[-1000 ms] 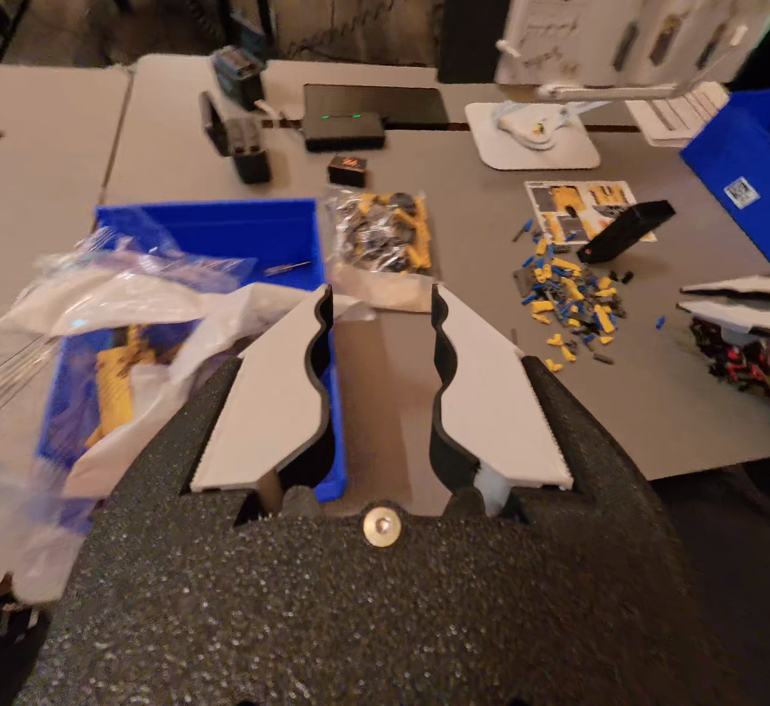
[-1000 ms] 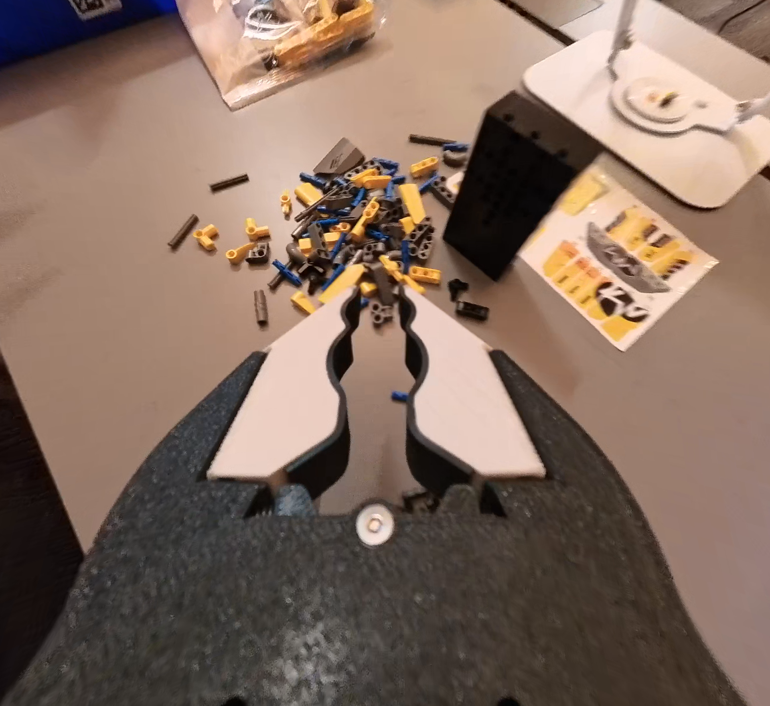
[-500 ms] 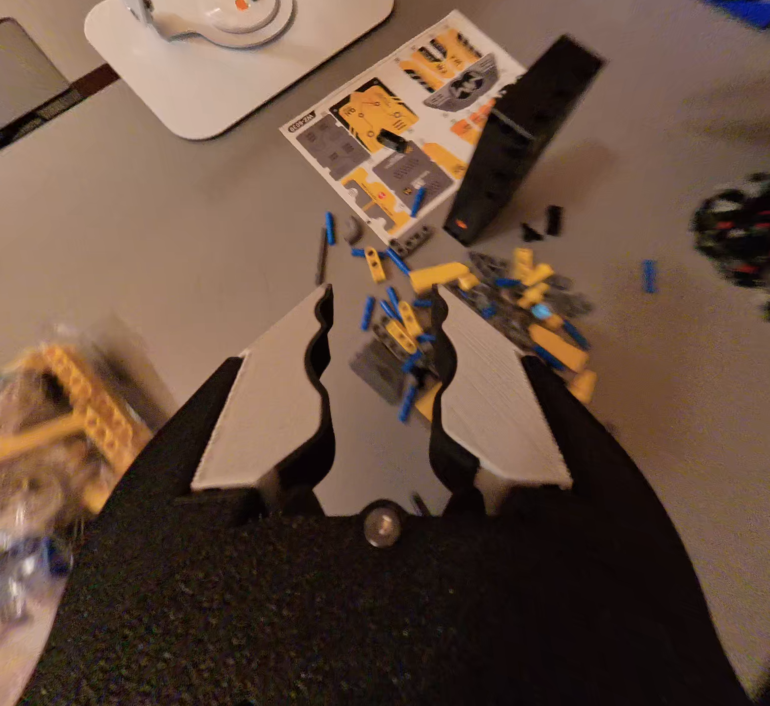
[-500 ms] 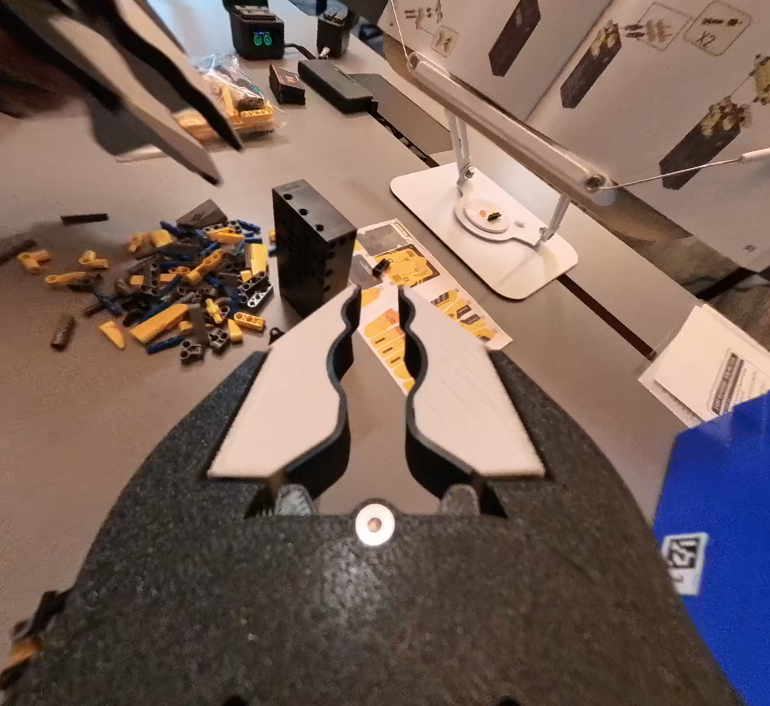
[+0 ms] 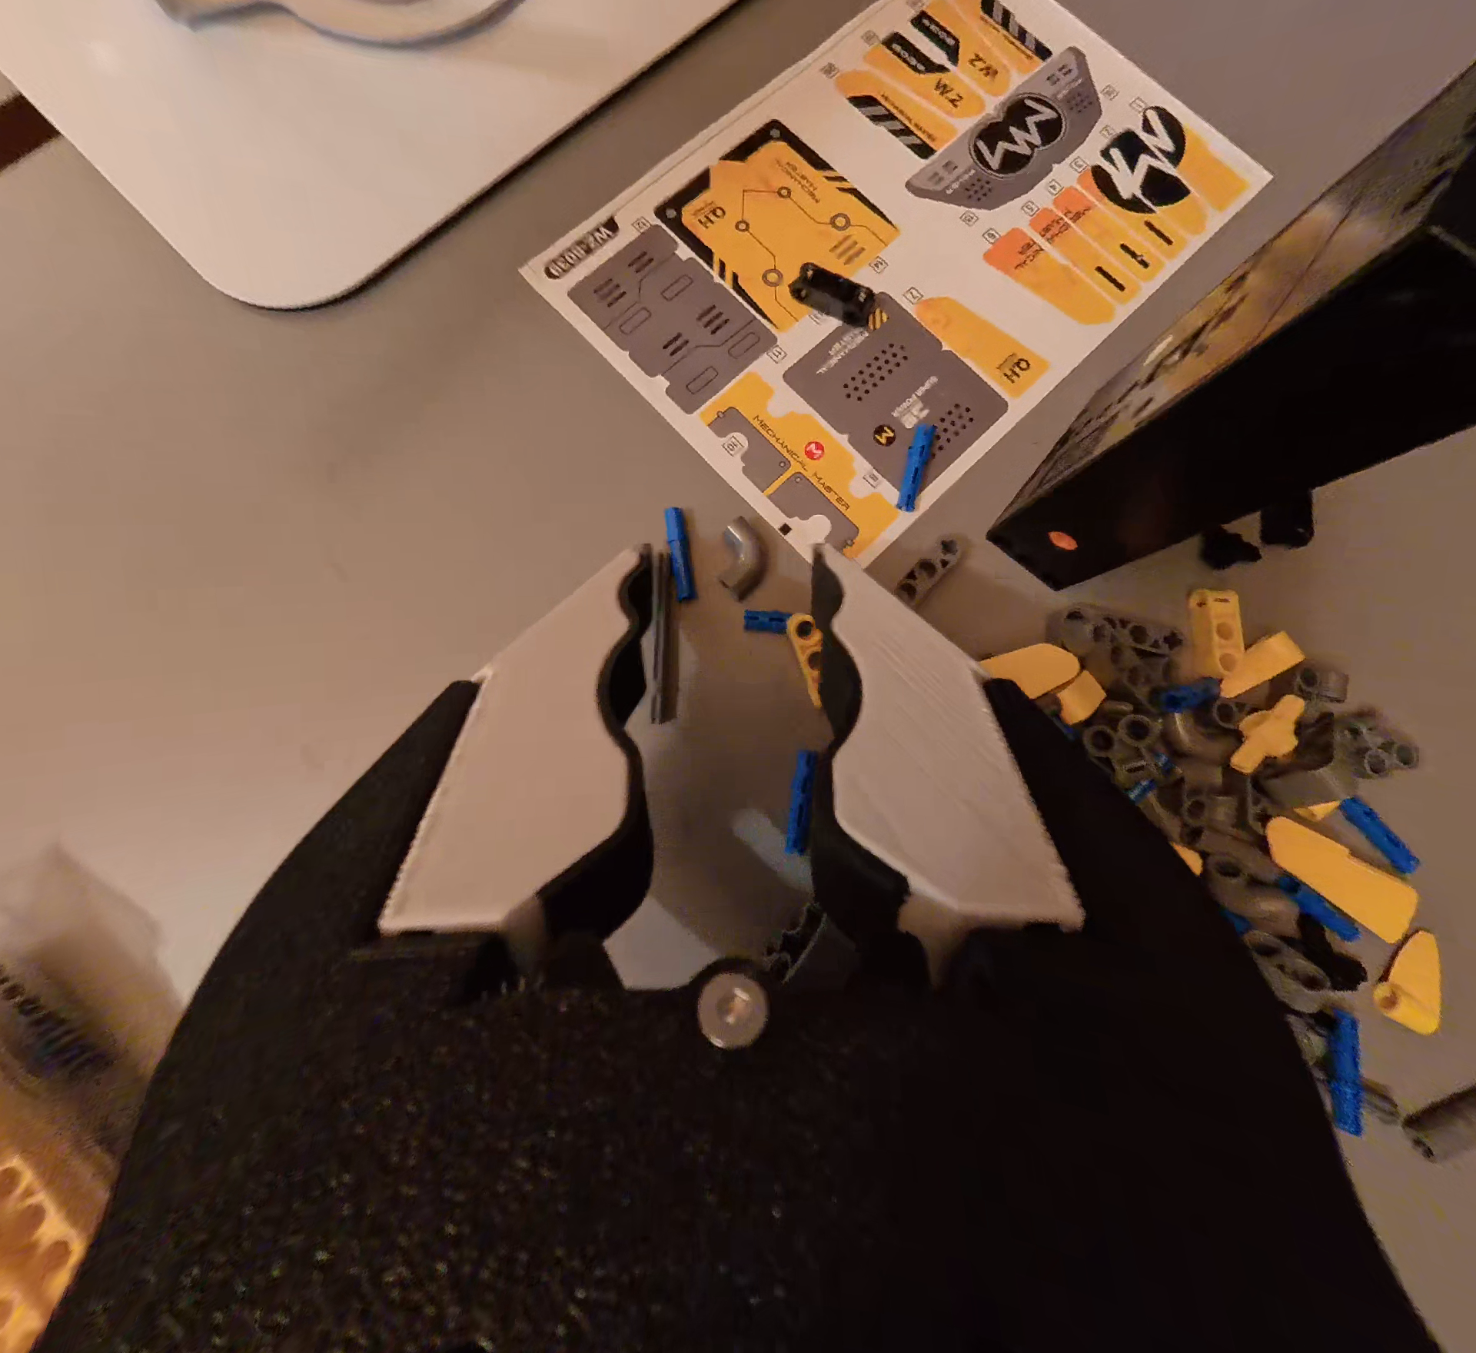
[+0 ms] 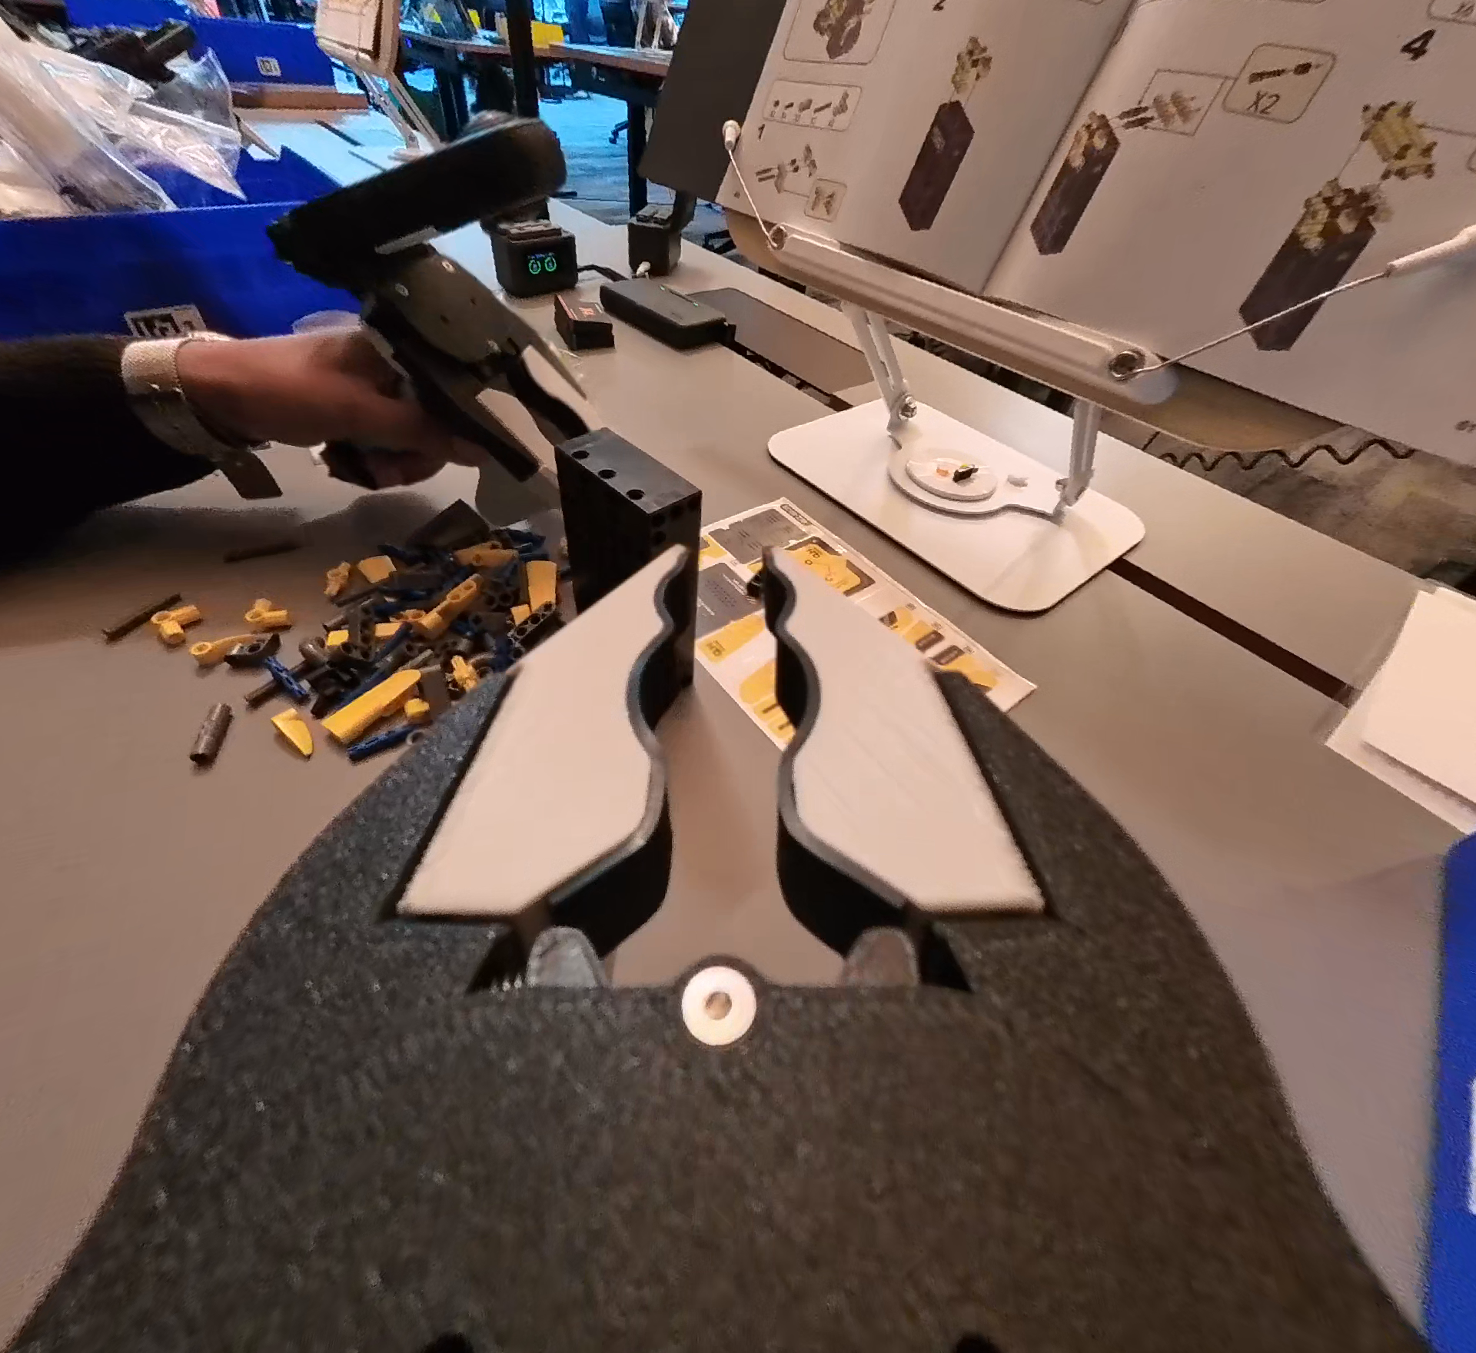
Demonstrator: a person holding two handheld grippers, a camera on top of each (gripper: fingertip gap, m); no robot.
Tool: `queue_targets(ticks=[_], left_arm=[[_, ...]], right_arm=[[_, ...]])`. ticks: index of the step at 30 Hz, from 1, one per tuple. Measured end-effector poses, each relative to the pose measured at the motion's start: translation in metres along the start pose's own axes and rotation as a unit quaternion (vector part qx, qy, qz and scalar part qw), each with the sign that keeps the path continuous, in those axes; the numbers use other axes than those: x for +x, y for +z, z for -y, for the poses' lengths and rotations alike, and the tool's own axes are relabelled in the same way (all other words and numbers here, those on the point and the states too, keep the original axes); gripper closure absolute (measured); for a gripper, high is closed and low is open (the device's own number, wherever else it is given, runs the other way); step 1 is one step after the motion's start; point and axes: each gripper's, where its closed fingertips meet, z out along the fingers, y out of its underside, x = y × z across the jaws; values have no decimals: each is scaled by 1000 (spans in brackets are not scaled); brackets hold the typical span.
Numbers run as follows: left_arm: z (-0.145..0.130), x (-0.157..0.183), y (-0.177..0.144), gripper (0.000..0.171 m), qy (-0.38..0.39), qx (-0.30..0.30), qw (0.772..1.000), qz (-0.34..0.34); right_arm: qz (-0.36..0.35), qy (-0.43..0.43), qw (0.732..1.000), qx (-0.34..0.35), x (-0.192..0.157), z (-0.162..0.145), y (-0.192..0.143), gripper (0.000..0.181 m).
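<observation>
Left gripper [image 5: 731,564] is held with jaws apart over small glossy plastic pieces: blue pin [image 5: 678,553], grey elbow [image 5: 740,561], thin dark axle [image 5: 663,644]. Right gripper [image 6: 725,561], jaws parted and empty, is pointed at the perforated black block [image 6: 627,512] beside the printed sticker sheet [image 6: 855,620].
</observation>
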Motion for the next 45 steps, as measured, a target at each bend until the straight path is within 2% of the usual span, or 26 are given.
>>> queue_targets(ticks=[2, 3, 9, 15, 21, 25, 29, 31, 33, 35, 40, 45], left_arm=[[-3, 1, 0, 156, 9, 2, 1000, 3], [-5, 3, -2, 158, 16, 2, 1000, 4], [-21, 24, -17, 161, 44, -16, 998, -35], [-32, 35, -28, 163, 57, -23, 996, -62], [-19, 26, -41, 162, 34, 29, 998, -53], [-5, 6, -54, 161, 0, 85, 996, -26], [-4, -16, -61, 159, -22, 104, 994, 11], [-5, -22, -62, 159, -26, 108, 994, 22], [-4, -25, -62, 159, -31, 113, 993, 26], [-4, -26, -61, 159, -33, 114, 993, 27], [-5, -30, -60, 159, -36, 120, 992, 34], [-2, -32, -62, 160, -46, 135, 989, 32]], right_arm=[[-2, 3, 1000, -2, 1, -3, 1, 165], [-4, 2, 1000, -4, 1, -4, 2, 165], [-17, -7, 1000, -26, 7, -18, 7, 165], [1, 4, 998, -61, 2, -35, 14, 165], [21, -13, 994, -104, -12, -52, 21, 165], [3, -31, 992, -126, -5, -64, 24, 163], [-39, -18, 987, -152, 17, -78, 24, 147], [-85, -23, 978, -187, 37, -93, 24, 128], [-120, -26, 967, -225, 54, -110, 24, 126], [-118, -10, 962, -246, 60, -120, 26, 122], [-103, 56, 956, -270, 65, -130, 30, 100], [-91, 94, 953, -274, 65, -133, 29, 99]])
